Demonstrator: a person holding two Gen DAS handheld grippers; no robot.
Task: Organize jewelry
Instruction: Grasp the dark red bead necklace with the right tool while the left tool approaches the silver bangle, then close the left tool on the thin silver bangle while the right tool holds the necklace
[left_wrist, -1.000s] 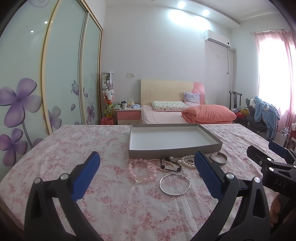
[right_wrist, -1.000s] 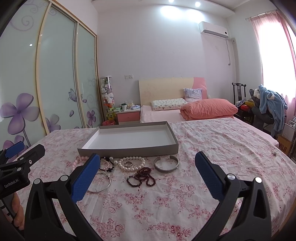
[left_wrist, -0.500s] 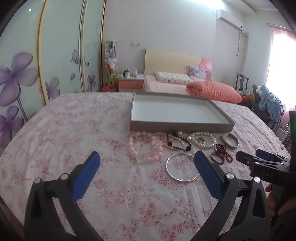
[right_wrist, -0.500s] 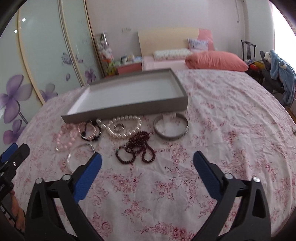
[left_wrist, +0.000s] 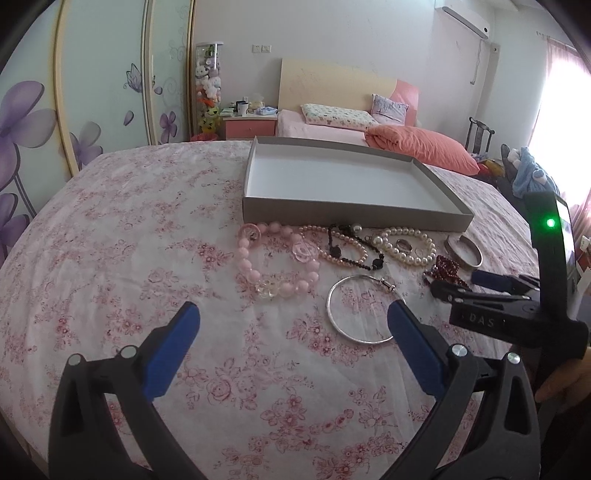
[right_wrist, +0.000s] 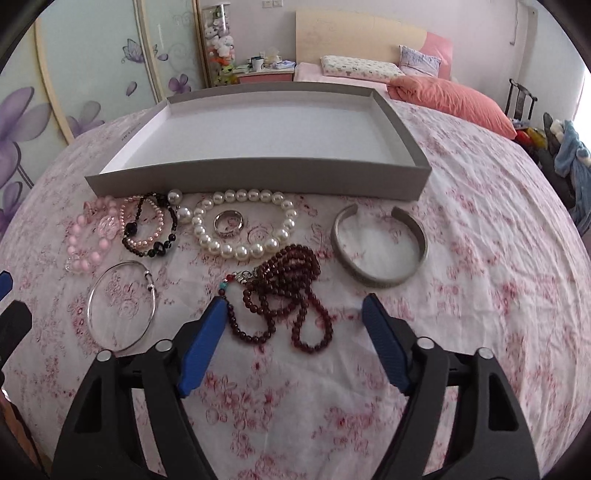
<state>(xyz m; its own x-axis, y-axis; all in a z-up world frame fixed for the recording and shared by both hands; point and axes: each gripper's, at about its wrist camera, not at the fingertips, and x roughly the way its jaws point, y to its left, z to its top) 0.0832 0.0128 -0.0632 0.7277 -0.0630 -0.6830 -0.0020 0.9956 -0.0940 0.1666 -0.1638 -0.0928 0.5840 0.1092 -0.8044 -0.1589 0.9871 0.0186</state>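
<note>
The right claw (right_wrist: 293, 308), jaws just narrowing yet still apart, straddles the dark red bead strand (right_wrist: 286, 291), gripping nothing. The left claw (left_wrist: 291, 319) gapes empty. In front of the shallow grey cardboard tray (right_wrist: 258, 177), glossy pearls (right_wrist: 243, 225) ring a metal band (right_wrist: 229, 222).

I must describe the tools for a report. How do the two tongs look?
Both tongs, left and right, have black plastic arms with silver rivets and blue ribbed pads. From the left camera, the right one shows white "DAS" lettering and a green light.
</note>
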